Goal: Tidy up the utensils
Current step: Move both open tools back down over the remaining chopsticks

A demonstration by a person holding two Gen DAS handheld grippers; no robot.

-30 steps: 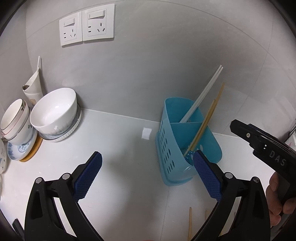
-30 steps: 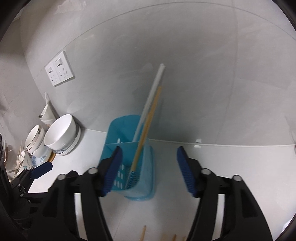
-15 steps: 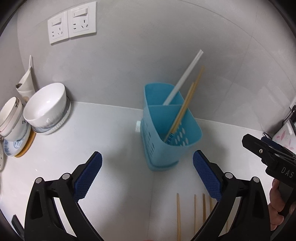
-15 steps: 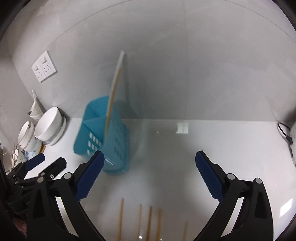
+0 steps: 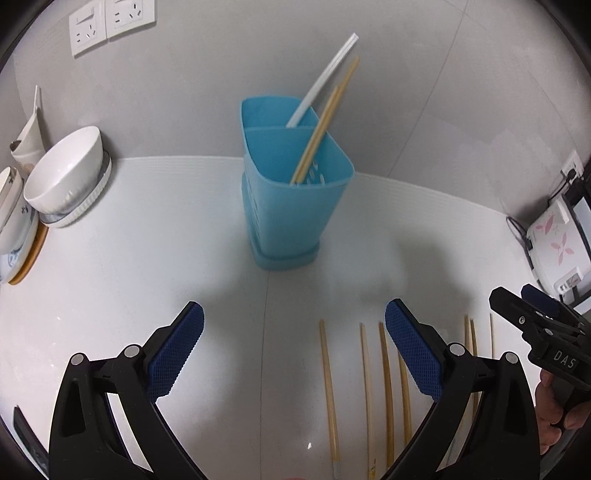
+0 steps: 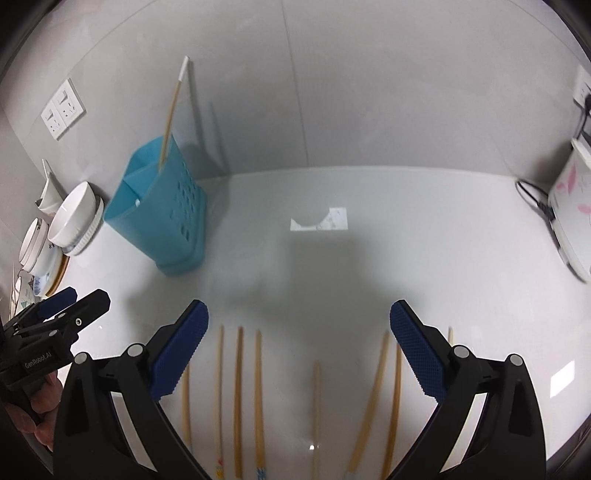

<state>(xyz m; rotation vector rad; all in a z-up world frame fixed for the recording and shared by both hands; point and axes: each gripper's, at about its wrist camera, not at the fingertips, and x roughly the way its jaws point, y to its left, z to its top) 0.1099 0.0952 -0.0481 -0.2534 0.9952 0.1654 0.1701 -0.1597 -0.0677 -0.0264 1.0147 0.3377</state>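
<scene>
A blue two-compartment utensil holder (image 5: 291, 199) stands on the white counter, with wooden chopsticks (image 5: 321, 125) and a white pair leaning in it; it also shows in the right wrist view (image 6: 162, 214). Several wooden chopsticks (image 5: 328, 384) lie in a row on the counter in front; they also show in the right wrist view (image 6: 258, 398). My left gripper (image 5: 293, 350) is open and empty above the left end of the row. My right gripper (image 6: 299, 350) is open and empty above the row's middle.
Stacked white bowls and plates (image 5: 62, 173) stand at the left against the wall. A white appliance with pink flowers (image 5: 554, 243) and cables stands at the right. Wall sockets (image 5: 107, 22) are at the upper left.
Both grippers have pulled back from the holder and tilted down. The holder is now farther off and the row of loose chopsticks has come into view below both.
</scene>
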